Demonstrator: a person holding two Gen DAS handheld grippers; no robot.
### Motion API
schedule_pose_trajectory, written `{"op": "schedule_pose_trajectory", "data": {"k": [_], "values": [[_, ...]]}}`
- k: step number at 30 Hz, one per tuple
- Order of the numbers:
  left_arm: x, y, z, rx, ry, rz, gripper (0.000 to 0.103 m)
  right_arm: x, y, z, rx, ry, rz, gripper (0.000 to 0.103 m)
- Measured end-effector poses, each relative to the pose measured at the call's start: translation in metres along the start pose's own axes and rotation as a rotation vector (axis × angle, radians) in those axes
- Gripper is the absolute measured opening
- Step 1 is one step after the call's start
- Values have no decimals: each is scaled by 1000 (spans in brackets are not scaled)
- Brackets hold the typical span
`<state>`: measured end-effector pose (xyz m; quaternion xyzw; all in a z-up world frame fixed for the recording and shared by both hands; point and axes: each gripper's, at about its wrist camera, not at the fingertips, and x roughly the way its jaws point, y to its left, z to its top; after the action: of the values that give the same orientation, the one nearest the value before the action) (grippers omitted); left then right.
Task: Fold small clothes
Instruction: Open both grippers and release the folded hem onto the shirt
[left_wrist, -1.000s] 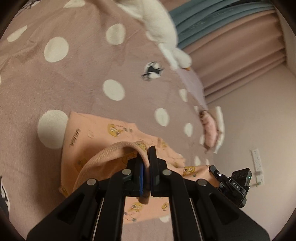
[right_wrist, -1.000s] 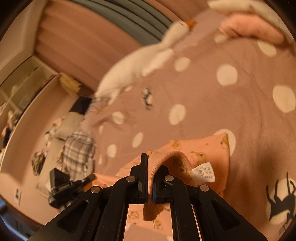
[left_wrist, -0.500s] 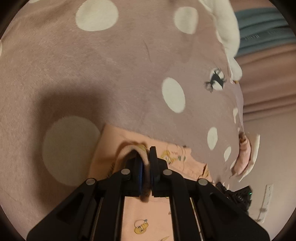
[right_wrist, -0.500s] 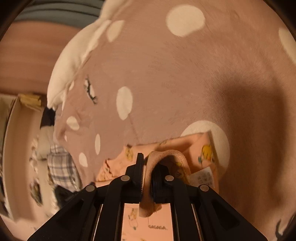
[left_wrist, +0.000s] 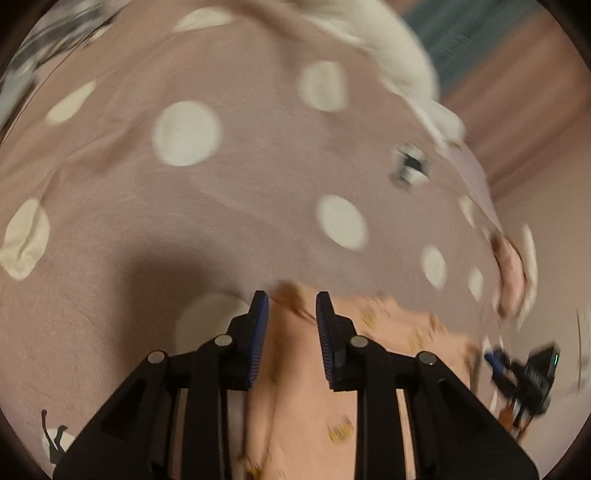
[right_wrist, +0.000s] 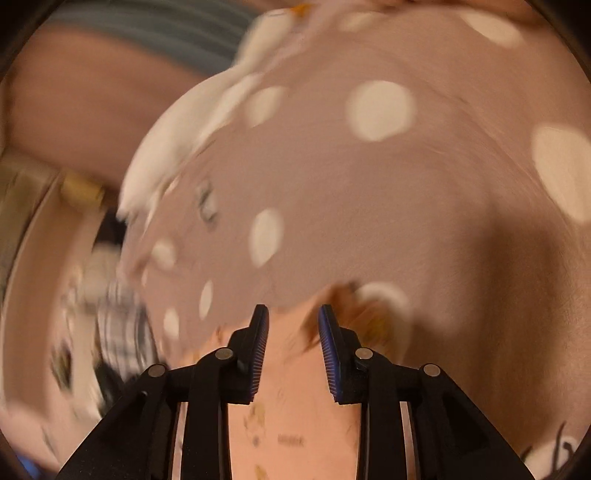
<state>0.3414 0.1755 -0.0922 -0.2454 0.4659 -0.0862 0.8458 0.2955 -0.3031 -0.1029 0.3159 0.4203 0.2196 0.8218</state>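
A small peach garment (left_wrist: 303, 398) printed with yellow figures lies flat on a mauve bedspread with cream dots (left_wrist: 258, 184). My left gripper (left_wrist: 291, 301) hovers over the garment's far edge, its jaws opening, and the cloth lies below them, untouched by the blue pads. The same garment (right_wrist: 291, 417) fills the bottom of the right wrist view. There my right gripper (right_wrist: 293, 314) is also opening above the far edge, with nothing pressed between its pads. The right gripper's black body (left_wrist: 528, 376) shows at the left view's right side. Both views are blurred.
A white plush goose (left_wrist: 388, 48) lies at the far edge of the bed, seen again as the goose (right_wrist: 192, 125) in the right view. Pink and teal curtains (left_wrist: 498, 66) hang behind. A pink and white bundle (left_wrist: 513, 269) sits at the bed's right. Plaid cloth (right_wrist: 118, 325) lies left.
Both grippers carried the garment's ribbed edge forward over its lower part, then let it go. Their jaws were shut on the cloth and now stand apart, and the garment lies flat beneath them.
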Motion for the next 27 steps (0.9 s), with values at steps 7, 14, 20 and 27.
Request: {"op": "schedule_pose_trajectory", "data": {"k": [7,14,20,27], "values": [[33,-46,-36,242,124,26,21,45,22,-34,-246,183,-210,17],[90,-59,-14,203,120,47,21,93,36,2,-289,133,-286,17],[52,-56,27,61,-88,-77,22,54,45,41,-174,-100,-145,17],[7,-26,-12,155,-37,-73,22,16,19,2,-168,-3,-133,18]]}}
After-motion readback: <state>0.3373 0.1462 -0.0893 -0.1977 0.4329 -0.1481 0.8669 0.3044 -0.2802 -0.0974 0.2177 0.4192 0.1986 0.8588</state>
